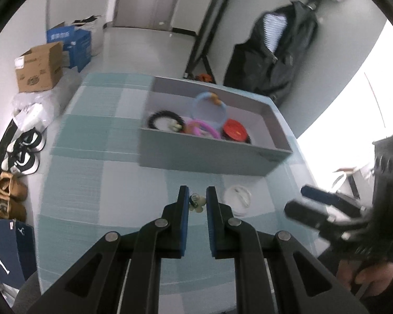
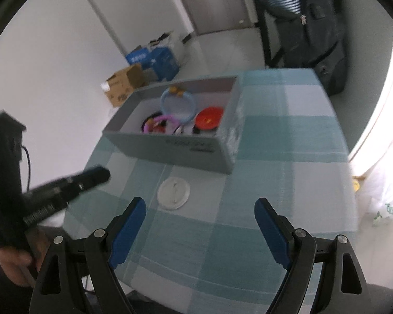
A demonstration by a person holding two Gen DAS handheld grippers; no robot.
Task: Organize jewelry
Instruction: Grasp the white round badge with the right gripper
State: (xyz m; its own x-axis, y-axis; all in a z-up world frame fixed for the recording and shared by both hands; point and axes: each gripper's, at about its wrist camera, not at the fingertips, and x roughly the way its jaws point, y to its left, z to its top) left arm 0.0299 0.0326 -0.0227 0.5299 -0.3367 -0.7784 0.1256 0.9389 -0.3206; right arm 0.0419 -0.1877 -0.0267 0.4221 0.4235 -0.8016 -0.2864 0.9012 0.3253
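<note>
We see our left tool (image 1: 197, 196) low over the checked counter (image 1: 97, 157), its blue-padded fingers drawn close with a narrow gap, and a small pale charm (image 1: 196, 202) sitting between the tips; whether the pads actually touch it we cannot tell. Our right tool (image 2: 199, 209) hangs above the counter with its fingers spread wide and nothing between them. Ahead stands the grey box (image 1: 209, 154), holding a light blue ring (image 1: 209, 107), a pink ring (image 1: 204, 128), a black bracelet (image 1: 162, 119) and a red round piece (image 1: 234, 130). A white disc (image 2: 173, 189) lies flat on the counter just in front of the box.
</note>
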